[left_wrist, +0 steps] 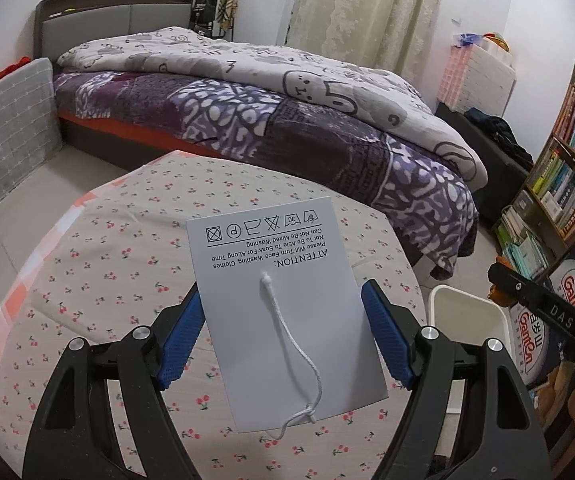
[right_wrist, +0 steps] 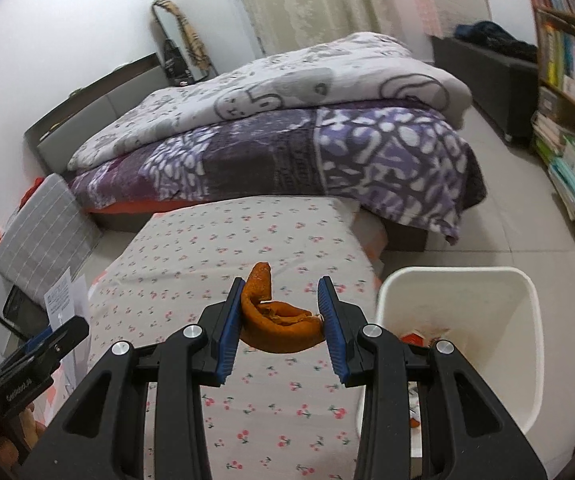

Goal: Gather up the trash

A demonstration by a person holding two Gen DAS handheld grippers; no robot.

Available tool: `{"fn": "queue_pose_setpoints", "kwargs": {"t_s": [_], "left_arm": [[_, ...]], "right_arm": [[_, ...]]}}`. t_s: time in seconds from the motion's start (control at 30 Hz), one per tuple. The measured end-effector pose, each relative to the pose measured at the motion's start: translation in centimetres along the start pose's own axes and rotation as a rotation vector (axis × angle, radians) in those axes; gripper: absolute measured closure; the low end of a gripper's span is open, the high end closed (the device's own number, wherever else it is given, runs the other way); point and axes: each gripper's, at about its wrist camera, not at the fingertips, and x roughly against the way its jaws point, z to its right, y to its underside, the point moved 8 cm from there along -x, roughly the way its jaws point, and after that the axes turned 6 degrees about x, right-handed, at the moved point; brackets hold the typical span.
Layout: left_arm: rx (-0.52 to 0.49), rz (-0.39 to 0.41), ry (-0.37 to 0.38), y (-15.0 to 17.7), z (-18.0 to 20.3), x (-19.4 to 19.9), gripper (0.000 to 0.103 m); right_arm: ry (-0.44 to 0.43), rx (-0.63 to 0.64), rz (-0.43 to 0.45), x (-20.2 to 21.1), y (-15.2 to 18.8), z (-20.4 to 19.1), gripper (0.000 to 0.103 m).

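In the left wrist view my left gripper [left_wrist: 281, 300] is shut on a white care-label card [left_wrist: 283, 308] with a white string, held by its two long edges above the cherry-print table cloth [left_wrist: 87, 280]. In the right wrist view my right gripper [right_wrist: 281, 294] is shut on a curled orange peel [right_wrist: 275, 320], held above the same cloth [right_wrist: 215, 248]. The white trash bin [right_wrist: 459, 280] stands just right of the table with some scraps inside; it also shows in the left wrist view [left_wrist: 467, 312]. The card appears at the far left of the right wrist view [right_wrist: 63, 300].
A bed with a purple and grey quilt [left_wrist: 287, 120] lies behind the table. A bookshelf [left_wrist: 567, 180] and printed boxes [left_wrist: 567, 304] stand at the right. A grey checked cushion [left_wrist: 7, 132] leans at the left. Tiled floor [right_wrist: 507, 208] surrounds the bin.
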Motion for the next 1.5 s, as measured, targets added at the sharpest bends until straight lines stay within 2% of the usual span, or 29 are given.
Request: {"fn": "queue_pose_setpoints", "kwargs": {"t_s": [0.33,0.43,0.5,0.6,0.93,1.13,1.2,1.23,1.3,1.43,1.5], "left_arm": [[-0.049,-0.034,0.059,1.4,4.6,-1.1,0.029],[-0.065,-0.051,0.085,2.1,6.5,-1.5,0.029],[-0.080,-0.063,0.103,2.7,7.9,-1.8,0.029],[-0.099,-0.080,0.123,3.6,9.8,-2.3,0.029],[-0.210,-0.145,0.197,7.7,18.3,-4.4,0.028],[-0.203,-0.197,0.274,9.5,23.2,-5.9,0.027],[-0.204,-0.202,0.288,9.7,24.4,-5.9,0.025],[-0.201,-0.203,0.296,9.8,24.8,-5.7,0.022],[-0.192,-0.202,0.310,9.6,25.2,-5.0,0.018],[-0.215,-0.160,0.302,9.2,24.6,-2.7,0.012],[-0.233,-0.128,0.277,8.9,23.5,-1.3,0.010]], "right_arm": [[0.059,-0.124,0.023,2.4,-0.7,6.1,0.061],[0.077,-0.159,0.036,3.3,-0.9,7.9,0.048],[0.102,-0.176,0.053,4.2,-1.1,9.3,0.034],[0.129,-0.197,0.073,5.6,-1.2,11.4,0.026],[0.154,-0.293,0.088,8.5,-0.9,17.4,0.023],[0.183,-0.349,0.137,10.9,-1.3,20.2,0.021],[0.226,-0.346,0.157,11.9,-1.6,20.8,0.021],[0.246,-0.337,0.166,12.3,-1.7,20.9,0.021],[0.283,-0.308,0.182,13.4,-1.7,20.9,0.012],[0.388,-0.218,0.237,16.0,-1.3,19.6,0.008],[0.406,-0.197,0.250,17.0,-0.8,18.7,0.007]]}}
